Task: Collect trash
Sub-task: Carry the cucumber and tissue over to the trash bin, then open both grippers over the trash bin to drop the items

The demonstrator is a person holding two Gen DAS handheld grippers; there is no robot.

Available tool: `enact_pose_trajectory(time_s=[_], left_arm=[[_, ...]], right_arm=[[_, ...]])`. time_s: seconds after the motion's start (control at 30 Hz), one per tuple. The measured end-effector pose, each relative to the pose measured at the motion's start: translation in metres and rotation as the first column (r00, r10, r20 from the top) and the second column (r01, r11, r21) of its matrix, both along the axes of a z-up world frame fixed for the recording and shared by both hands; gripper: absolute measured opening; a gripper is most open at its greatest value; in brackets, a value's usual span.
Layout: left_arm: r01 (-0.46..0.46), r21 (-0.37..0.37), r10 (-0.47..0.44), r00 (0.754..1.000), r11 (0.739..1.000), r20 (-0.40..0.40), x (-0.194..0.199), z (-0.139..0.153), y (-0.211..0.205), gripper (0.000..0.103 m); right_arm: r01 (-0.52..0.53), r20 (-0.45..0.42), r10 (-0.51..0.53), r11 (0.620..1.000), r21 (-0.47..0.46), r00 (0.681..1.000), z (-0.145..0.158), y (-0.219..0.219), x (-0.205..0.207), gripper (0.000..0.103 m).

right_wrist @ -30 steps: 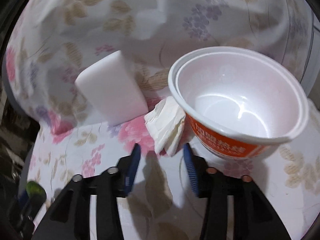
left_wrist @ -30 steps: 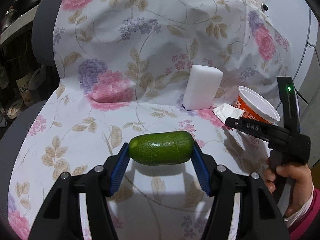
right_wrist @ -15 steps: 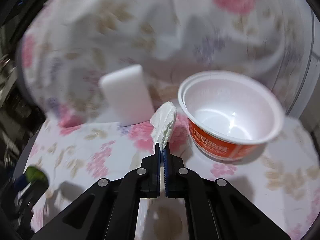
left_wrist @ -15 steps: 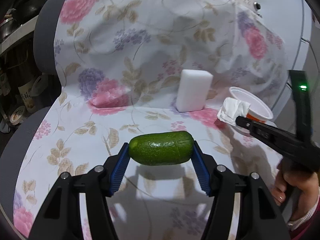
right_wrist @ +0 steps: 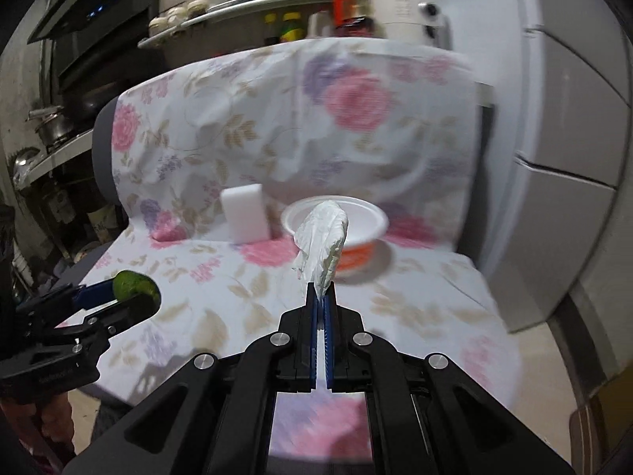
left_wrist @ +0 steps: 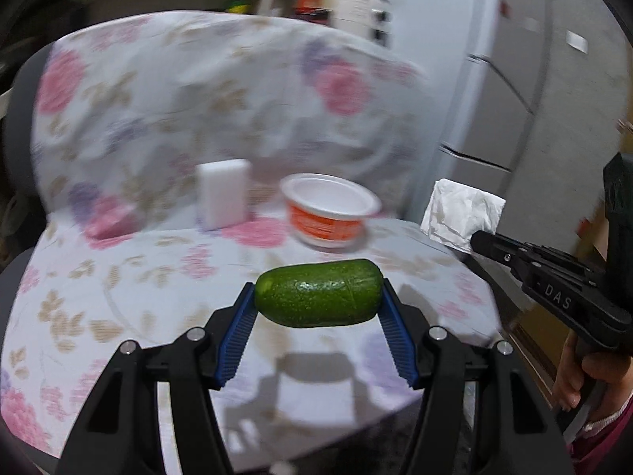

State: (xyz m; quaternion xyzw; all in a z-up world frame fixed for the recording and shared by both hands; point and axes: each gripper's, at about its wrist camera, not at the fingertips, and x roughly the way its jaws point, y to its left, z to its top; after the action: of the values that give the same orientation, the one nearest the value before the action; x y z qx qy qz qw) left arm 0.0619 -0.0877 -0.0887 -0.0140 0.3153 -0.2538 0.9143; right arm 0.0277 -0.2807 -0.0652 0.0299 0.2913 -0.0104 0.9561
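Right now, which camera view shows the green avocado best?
The left wrist view shows it best: the green avocado lies sideways, whole and sharp, clamped between the left gripper pads. In the right wrist view only one end of it shows, small at the left edge.

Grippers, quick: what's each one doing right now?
Left tool: closed on the stubby green cucumber piece.
Right tool: shut on the crumpled white paper tissue.

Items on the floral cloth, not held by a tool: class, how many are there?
2: a white foam block standing upright against the draped cloth, and an orange-sided bowl to its right. Others may lie outside the views.
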Motion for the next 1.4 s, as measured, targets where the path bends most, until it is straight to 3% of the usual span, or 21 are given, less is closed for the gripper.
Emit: enact_pose_trajectory(time_s=[0.1,0.27,0.5,0.7,1.0,1.17,1.4], left_arm=[[0.089,0.012,-0.089,0.996,0.996,0.013,-0.019,-0.001,-0.032,0.060],[0.254,0.036,-0.255,0.966,0.967,0.037,-0.048,-0.005,-0.093,0.060],[0.458,0.031,-0.459,0.887,0.888,0.055,-0.091,-0.017,-0.174,0.060],[0.561,0.047,-0.563,0.824,0.826,0.055,-0.121,-0.033,-0.225,0.060],[0.631,0.101,-0.637,0.770,0.769,0.040,-0.145,-0.054,-0.278,0.060],[0.671,0.121,-0.675,0.738,0.732,-0.009,-0.148,-0.070,-0.305,0.060],[0.688,0.117,-0.682,0.726,0.716,-0.092,-0.135,-0.087,-0.328,0.063]], right_arm=[[0.063,0.006,-0.063,0.998,-0.013,0.998,0.000,-0.025,-0.033,0.003],[0.173,0.002,-0.173,0.984,-0.032,0.985,-0.001,-0.066,-0.088,0.003],[0.362,0.000,-0.362,0.932,-0.032,0.932,-0.006,-0.118,-0.171,0.003],[0.469,-0.028,-0.469,0.883,-0.020,0.883,-0.029,-0.149,-0.218,0.003],[0.533,-0.101,-0.528,0.846,0.021,0.843,-0.071,-0.179,-0.236,0.003],[0.561,-0.175,-0.546,0.826,0.052,0.820,-0.095,-0.198,-0.236,0.004],[0.586,-0.252,-0.550,0.805,0.093,0.796,-0.123,-0.222,-0.229,0.009]])
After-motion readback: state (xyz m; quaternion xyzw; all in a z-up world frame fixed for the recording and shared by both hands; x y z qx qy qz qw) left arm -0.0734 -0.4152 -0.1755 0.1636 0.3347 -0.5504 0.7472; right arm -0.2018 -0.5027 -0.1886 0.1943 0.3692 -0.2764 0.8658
